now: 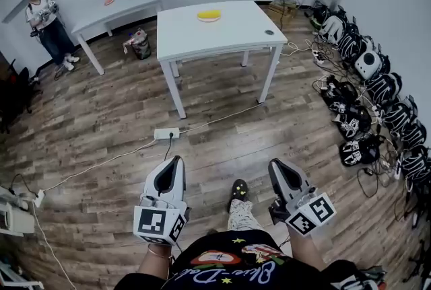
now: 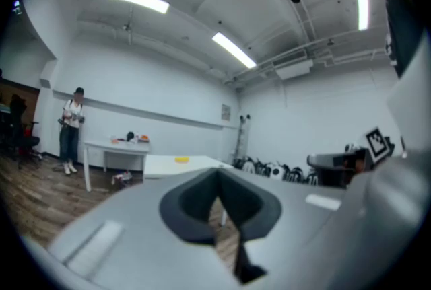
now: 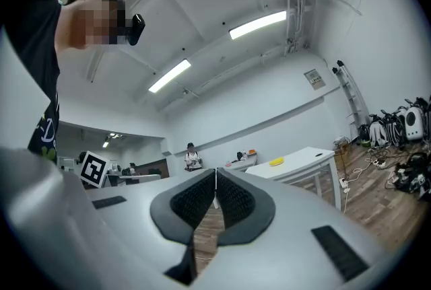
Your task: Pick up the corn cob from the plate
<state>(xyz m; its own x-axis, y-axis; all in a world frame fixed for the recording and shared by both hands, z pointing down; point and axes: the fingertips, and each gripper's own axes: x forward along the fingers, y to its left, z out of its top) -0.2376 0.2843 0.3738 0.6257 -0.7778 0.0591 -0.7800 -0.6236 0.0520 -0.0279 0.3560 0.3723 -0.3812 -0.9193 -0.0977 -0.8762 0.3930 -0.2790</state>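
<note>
A white table [image 1: 222, 33] stands across the room. On its far side lies a yellow plate [image 1: 209, 15] with something yellow on it; the corn cob cannot be told apart from the plate at this distance. The plate also shows small and far off in the left gripper view [image 2: 182, 160] and the right gripper view [image 3: 277, 161]. My left gripper [image 1: 176, 162] and right gripper [image 1: 277, 165] are held level over the wooden floor, well short of the table. Both point toward it. Both are shut with nothing between the jaws [image 2: 217, 177] [image 3: 215, 174].
A small dark disc [image 1: 269, 32] lies on the table's near right corner. A second white table [image 1: 121, 3] with clutter stands at the back left, a person [image 1: 44, 23] beside it. A power strip [image 1: 167, 134] and cable cross the floor. Several helmets [image 1: 367, 93] line the right wall.
</note>
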